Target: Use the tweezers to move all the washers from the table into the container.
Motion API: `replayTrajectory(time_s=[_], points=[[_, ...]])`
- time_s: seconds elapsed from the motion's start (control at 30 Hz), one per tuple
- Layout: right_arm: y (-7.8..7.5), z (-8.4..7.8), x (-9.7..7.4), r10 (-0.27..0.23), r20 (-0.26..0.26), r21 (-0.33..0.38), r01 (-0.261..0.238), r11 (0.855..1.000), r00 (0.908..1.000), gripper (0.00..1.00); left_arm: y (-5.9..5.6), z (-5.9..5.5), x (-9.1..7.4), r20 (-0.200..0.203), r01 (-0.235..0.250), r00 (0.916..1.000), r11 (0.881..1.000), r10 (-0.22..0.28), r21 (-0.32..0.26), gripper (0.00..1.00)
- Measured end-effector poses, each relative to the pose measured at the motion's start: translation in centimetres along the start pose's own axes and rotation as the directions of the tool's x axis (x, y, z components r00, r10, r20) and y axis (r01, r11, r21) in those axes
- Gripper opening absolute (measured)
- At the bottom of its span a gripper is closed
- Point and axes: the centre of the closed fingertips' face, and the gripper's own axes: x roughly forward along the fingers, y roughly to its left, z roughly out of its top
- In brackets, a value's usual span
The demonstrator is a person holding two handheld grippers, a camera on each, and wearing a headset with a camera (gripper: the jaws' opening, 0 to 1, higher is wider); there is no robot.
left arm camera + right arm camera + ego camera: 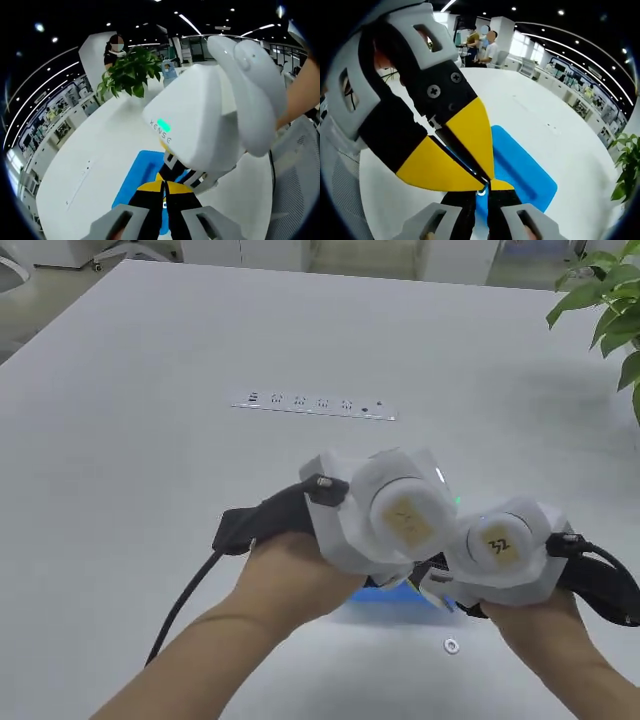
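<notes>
Left gripper (487, 181) jaws pressed together, right gripper (480, 210) jaws a slit apart, any hold on tweezers not discernible, both over the container (525, 172); one washer (451, 645) lies on the table (150, 360), just person-side of the nearer right gripper.

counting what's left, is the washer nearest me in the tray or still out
Still out: the washer lies on the bare white table, clear of the blue tray.

White table (120, 390), plant (605, 310), seemingly ceiling downlights (562, 12)
</notes>
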Motion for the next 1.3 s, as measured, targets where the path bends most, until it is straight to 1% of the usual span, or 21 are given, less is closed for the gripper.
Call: replayTrajectory(time_s=[0.03, 0.17, 0.3, 0.4, 0.5, 0.57, 0.67, 0.7, 0.8, 0.83, 0.87, 0.97, 1.1, 1.23, 1.3], points=[[-0.1, 0.1, -0.1, -0.005, 0.006, 0.002, 0.005, 1.000, 1.0000, 0.03, 0.1, 0.1, 0.0, 0.007, -0.002, 1.0000, 1.000, 0.002, -0.003, 0.00], [-0.3, 0.1, -0.1, 0.000, 0.011, 0.024, 0.000, 1.000, 0.9999, 0.04, 0.1, 0.2, 0.0, 0.007, -0.001, 1.0000, 1.000, 0.001, -0.008, 0.00], [-0.2, 0.1, -0.4, -0.003, 0.017, 0.041, 0.003, 0.999, 0.9998, 0.04, -0.1, 0.4, -0.1, 0.006, -0.002, 1.0000, 1.000, 0.002, 0.009, 0.00], [-0.2, 0.3, -0.9, -0.002, 0.031, 0.058, 0.000, 0.998, 0.9995, 0.05, -0.2, 0.7, -0.6, 0.015, -0.006, 0.9999, 1.000, 0.006, 0.007, 0.00], [-0.3, 0.9, -1.6, -0.020, 0.055, 0.054, 0.018, 0.998, 0.9983, 0.05, -0.2, 1.3, -1.3, 0.025, -0.022, 0.9995, 1.000, 0.021, 0.014, 0.00], [-0.3, 1.4, -2.4, -0.033, 0.071, 0.055, 0.029, 0.998, 0.9969, 0.05, -0.3, 1.9, -1.9, 0.042, -0.034, 0.9986, 0.999, 0.033, 0.015, 0.00], [-0.5, 2.0, -3.8, -0.070, 0.094, 0.048, 0.066, 0.997, 0.9931, 0.05, -0.4, 3.0, -2.6, 0.072, -0.041, 0.9966, 0.999, 0.040, 0.013, 0.00], [-0.7, 2.2, -4.2, -0.082, 0.102, 0.051, 0.077, 0.996, 0.9914, 0.05, -0.5, 3.6, -2.9, 0.087, -0.042, 0.9954, 0.999, 0.041, 0.012, 0.00], [-1.2, 2.6, -5.8, -0.130, 0.135, 0.067, 0.121, 0.990, 0.9824, 0.05, -0.7, 5.1, -3.5, 0.123, -0.045, 0.9914, 0.999, 0.043, 0.014, 0.00], [-1.3, 2.6, -6.3, -0.137, 0.140, 0.074, 0.127, 0.989, 0.9807, 0.05, -0.8, 5.7, -3.7, 0.136, -0.043, 0.9899, 0.999, 0.040, 0.016, 0.00], [-1.4, 2.6, -6.7, -0.145, 0.147, 0.083, 0.134, 0.988, 0.9785, 0.05, -0.9, 5.9, -3.8, 0.141, -0.042, 0.9893, 0.999, 0.039, 0.018, 0.00], [-1.8, 2.6, -8.3, -0.170, 0.174, 0.127, 0.149, 0.981, 0.9700, 0.04, -1.6, 7.5, -3.9, 0.170, -0.035, 0.9851, 0.998, 0.027, 0.048, 0.00], [-2.0, 2.2, -9.4, -0.188, 0.188, 0.175, 0.155, 0.972, 0.9640, 0.05, -2.5, 8.6, -3.7, 0.183, -0.023, 0.9831, 0.997, 0.008, 0.080, 0.00], [-2.1, 1.4, -10.4, -0.213, 0.183, 0.187, 0.179, 0.966, 0.9596, 0.04, -3.3, 9.3, -3.5, 0.195, -0.007, 0.9807, 0.996, -0.010, 0.089, 0.00], [-2.0, 0.9, -10.8, -0.222, 0.178, 0.195, 0.187, 0.963, 0.9587, 0.05, -3.8, 9.6, -3.3, 0.199, 0.009, 0.9796, 0.996, -0.028, 0.092, 0.00]])
